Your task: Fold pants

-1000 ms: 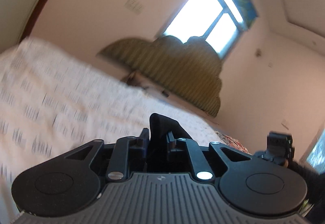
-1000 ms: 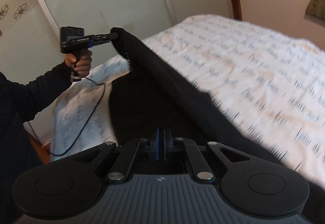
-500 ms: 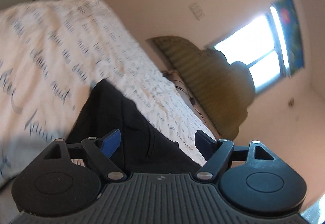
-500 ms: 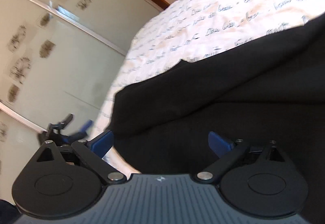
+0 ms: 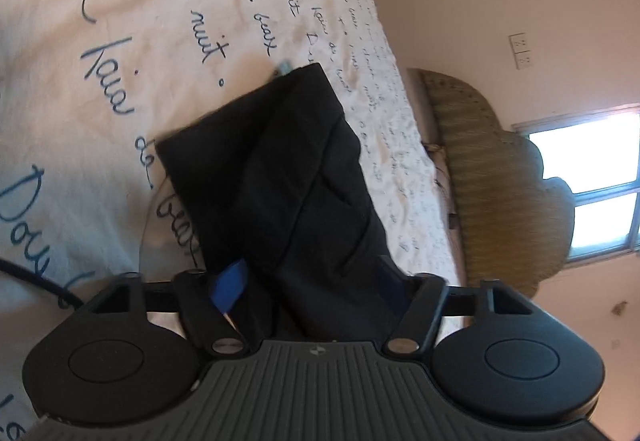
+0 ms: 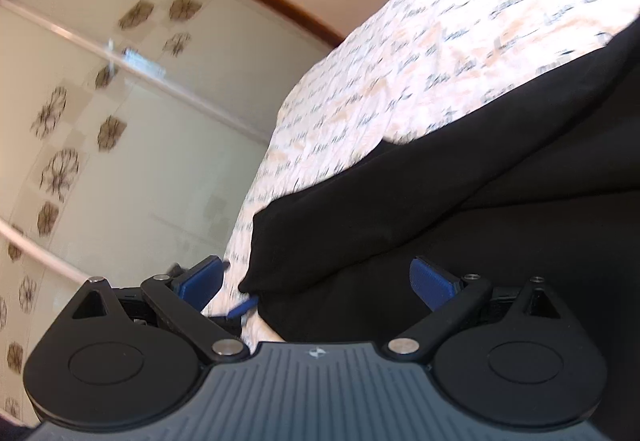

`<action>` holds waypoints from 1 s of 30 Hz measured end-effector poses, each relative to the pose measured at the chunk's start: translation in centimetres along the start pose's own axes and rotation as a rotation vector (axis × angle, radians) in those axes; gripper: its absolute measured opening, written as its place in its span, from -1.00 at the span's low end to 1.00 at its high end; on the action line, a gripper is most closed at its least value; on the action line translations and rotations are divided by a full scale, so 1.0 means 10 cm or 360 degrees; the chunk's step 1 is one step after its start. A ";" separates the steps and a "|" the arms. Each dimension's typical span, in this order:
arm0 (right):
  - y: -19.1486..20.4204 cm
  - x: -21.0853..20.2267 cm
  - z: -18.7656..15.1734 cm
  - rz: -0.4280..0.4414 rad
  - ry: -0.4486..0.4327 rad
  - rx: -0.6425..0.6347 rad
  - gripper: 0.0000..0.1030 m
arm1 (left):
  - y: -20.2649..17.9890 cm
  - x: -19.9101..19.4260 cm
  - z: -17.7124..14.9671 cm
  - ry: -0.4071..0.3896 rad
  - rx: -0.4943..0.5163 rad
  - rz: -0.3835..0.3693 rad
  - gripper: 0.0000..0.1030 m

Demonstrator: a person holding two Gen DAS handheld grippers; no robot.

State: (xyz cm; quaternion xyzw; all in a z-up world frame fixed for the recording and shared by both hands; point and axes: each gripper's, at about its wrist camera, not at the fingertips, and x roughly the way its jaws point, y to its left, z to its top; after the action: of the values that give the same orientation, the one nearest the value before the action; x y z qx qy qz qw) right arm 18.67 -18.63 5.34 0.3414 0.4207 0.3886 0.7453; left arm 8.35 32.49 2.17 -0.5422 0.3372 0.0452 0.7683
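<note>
Bed: the work surface is a bed [image 5: 120, 53] covered with a cream bedspread, creased, with pale peach patches.
Writing on the bedspread: dark blue handwritten script runs in rows across the cloth; in the left wrist view "nuit" and "de" can be read close up, the other words are too loose or blurred to read.
Pants: the black pants [image 5: 288, 177] lie on the bed, doubled over, with one squared end pointing away from the left camera; in the right wrist view the pants [image 6: 460, 201] show as a thick folded edge lying on a lower black layer, near the edge of the bed.
Left gripper: the left gripper [image 5: 308, 283] has its jaws part-way apart and they have just been closing; the near end of the pants lies between the blue pads, and I cannot tell whether the pads press on the cloth.
Right gripper: the right gripper [image 6: 320, 281] has its jaws wide apart, over the near part of the pants; the pads do not press on it.
Headboard: a padded, ribbed olive headboard [image 5: 492, 177] stands at the end of the bed against the wall.
Window: a bright window [image 5: 596, 177] sits beyond the headboard, its panes blown out by daylight.
Wall: pale pink, with a white switch plate [image 5: 522, 51] above the headboard.
Wardrobe: in the right wrist view, frosted sliding wardrobe doors [image 6: 120, 129] with brown flower prints and a wooden top frame stand beside the bed.
Cable: a dark cable [image 5: 36, 281] crosses the bedspread at the left edge.
</note>
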 end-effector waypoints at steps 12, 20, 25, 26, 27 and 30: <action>-0.59 -0.90 0.65 -0.0448 -0.0535 0.0327 0.96 | -0.22 -0.26 0.08 -0.0071 0.0199 0.0045 -0.86; -0.85 -0.60 1.07 -0.0658 -0.0319 0.0591 0.94 | -0.16 -0.49 0.09 -0.0061 0.0176 -0.0027 -0.86; -0.89 -0.62 0.88 -0.0631 -0.0327 0.0643 0.94 | -0.13 -0.43 0.11 -0.0013 0.0151 -0.0019 -0.86; -0.90 -0.71 0.84 -0.0605 -0.0366 0.0659 0.94 | -0.13 -0.42 0.13 -0.0010 0.0147 -0.0031 -0.86; -0.91 -0.80 0.79 -0.0584 -0.0408 0.0680 0.94 | -0.13 -0.40 0.15 -0.0009 0.0146 -0.0041 -0.86; -1.07 -1.03 0.70 -0.0605 -0.0471 0.0796 0.94 | -0.15 -0.39 0.16 -0.0006 0.0164 -0.0050 -0.86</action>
State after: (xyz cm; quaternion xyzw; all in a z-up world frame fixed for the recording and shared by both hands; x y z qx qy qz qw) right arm 24.47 -33.82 3.07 0.4817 0.4463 0.0741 0.7505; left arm 6.79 34.42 5.92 -0.5070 0.3292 0.0167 0.7964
